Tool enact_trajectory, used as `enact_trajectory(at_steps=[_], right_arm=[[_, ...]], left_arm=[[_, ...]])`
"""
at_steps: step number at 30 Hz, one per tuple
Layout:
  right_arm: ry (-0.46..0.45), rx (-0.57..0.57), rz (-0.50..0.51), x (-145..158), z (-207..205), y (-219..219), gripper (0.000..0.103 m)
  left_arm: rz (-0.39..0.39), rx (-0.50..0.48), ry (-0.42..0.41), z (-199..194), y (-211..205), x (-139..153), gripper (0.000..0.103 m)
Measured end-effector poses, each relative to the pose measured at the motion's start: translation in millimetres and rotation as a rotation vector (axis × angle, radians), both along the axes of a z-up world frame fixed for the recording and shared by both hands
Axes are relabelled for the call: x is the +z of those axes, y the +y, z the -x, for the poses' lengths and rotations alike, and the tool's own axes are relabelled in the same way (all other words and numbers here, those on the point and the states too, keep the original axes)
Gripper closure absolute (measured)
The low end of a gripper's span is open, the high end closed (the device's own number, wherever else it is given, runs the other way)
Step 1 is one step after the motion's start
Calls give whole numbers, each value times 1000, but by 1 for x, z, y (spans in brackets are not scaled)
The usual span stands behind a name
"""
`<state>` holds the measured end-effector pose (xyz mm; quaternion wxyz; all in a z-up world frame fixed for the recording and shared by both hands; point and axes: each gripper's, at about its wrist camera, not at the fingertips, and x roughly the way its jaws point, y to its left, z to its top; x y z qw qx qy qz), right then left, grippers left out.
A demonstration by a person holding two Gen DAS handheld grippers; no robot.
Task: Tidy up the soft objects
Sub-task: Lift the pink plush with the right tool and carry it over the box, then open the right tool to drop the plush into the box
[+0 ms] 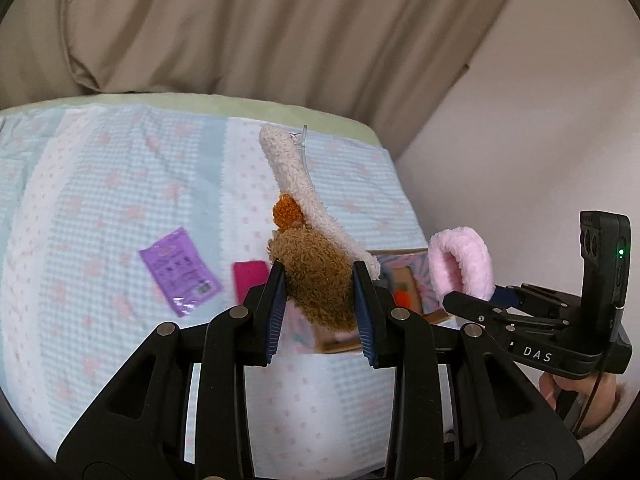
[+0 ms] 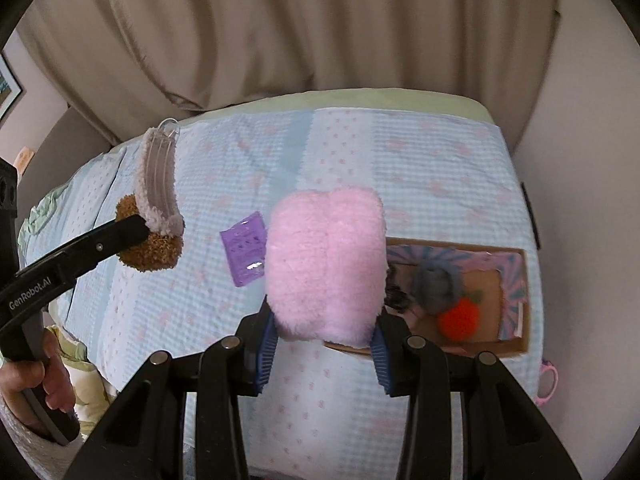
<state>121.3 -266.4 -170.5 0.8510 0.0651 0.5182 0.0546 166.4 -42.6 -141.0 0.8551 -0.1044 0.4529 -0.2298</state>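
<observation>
A: Your left gripper [image 1: 318,280] is clenching the brown plush end of a fuzzy headband [image 1: 316,288], its blue pads [image 1: 276,304] pressing in from both sides. The cream band is curving up and away above the bed [image 1: 100,184], with a clear plastic strip along its inner side.

B: And my right?

A: Your right gripper [image 2: 324,332] is grasping a pink fluffy headband [image 2: 324,260], squeezing it between the pads (the plush is bulging out well above them). Both pieces are hanging in the air over the bedspread.

B: Where is the box?

A: The shallow cardboard box [image 2: 512,344] is lying on the bed just beyond and to the right of your right gripper. A grey pom-pom [image 2: 436,280] and an orange plush piece [image 2: 458,318] are sitting inside it, touching. A purple packet [image 2: 244,248] is lying flat on the bedspread, between your two grippers.
</observation>
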Motion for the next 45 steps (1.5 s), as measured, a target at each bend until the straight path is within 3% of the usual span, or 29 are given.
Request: enact_trajectory(at_steps=[10, 17, 29, 31, 32, 33, 34, 35, 36, 37, 40, 45], right_arm=[[40, -119, 12, -20, 23, -101, 65], [114, -191, 12, -59, 17, -147, 65], [282, -219, 12, -151, -31, -193, 65], [296, -218, 7, -162, -39, -197, 64], [306, -209, -2, -170, -44, -199, 64], [315, -205, -6, -175, -48, -200, 62], [316, -206, -3, -178, -51, -202, 51], [309, -211, 7, -181, -53, -204, 41], [305, -213, 17, -181, -54, -205, 12], [303, -215, 21, -182, -55, -206, 0], [290, -224, 2, -182, -53, -211, 0], [292, -224, -1, -182, -51, -212, 0]], left_arm=[[-16, -71, 45, 15, -109, -23, 75], [-81, -140, 140, 9, -173, -81, 75], [-191, -254, 295, -19, -248, -179, 75], [-214, -253, 311, -23, -254, -190, 67], [-235, -242, 312, -25, -256, -195, 50], [-242, -240, 318, -27, -259, -198, 18], [-245, -237, 328, -28, -259, -200, 5], [-252, -222, 338, -31, -259, -202, 0], [-249, -207, 333, -31, -257, -201, 0], [-241, -198, 337, -32, -255, -200, 0], [-236, -178, 386, -36, -248, -206, 0], [-262, -167, 396, -34, -238, -208, 0]])
